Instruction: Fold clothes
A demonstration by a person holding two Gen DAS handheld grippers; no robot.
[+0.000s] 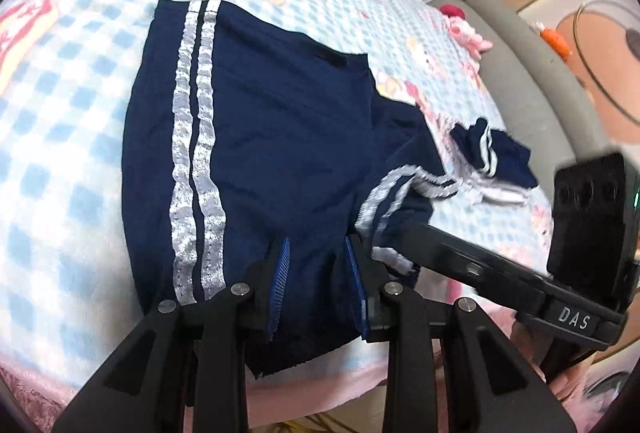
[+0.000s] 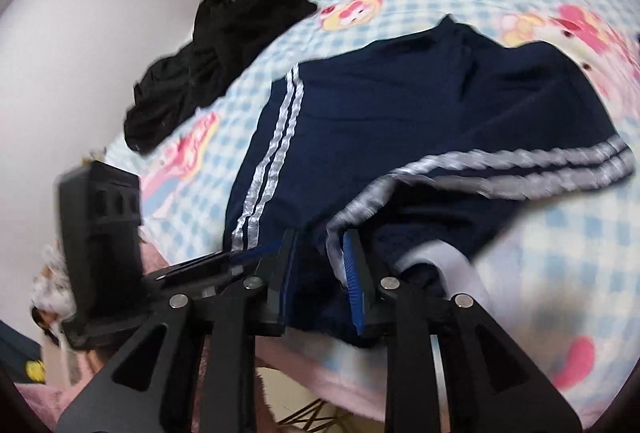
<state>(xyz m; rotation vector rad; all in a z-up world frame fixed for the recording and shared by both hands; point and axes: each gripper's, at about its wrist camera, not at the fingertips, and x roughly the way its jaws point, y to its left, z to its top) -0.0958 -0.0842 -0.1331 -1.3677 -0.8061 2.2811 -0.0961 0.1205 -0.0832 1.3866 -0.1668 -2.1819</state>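
Observation:
Navy shorts with silver double side stripes (image 1: 272, 137) lie on a blue-checked cartoon blanket (image 1: 68, 137). My left gripper (image 1: 316, 273) holds the shorts' near edge, with navy cloth bunched between its blue pads. My right gripper (image 2: 316, 273) grips the same near edge beside it, cloth between its pads; the shorts (image 2: 400, 121) spread away from it. The right gripper's body shows at right in the left wrist view (image 1: 520, 281). A second small navy striped garment (image 1: 492, 157) lies to the right.
A black garment (image 2: 224, 49) lies bunched at the blanket's far left by a white wall. The blanket's pink near edge (image 2: 320, 369) overhangs. A grey bed rim (image 1: 532, 81), toys and floor clutter lie on the right.

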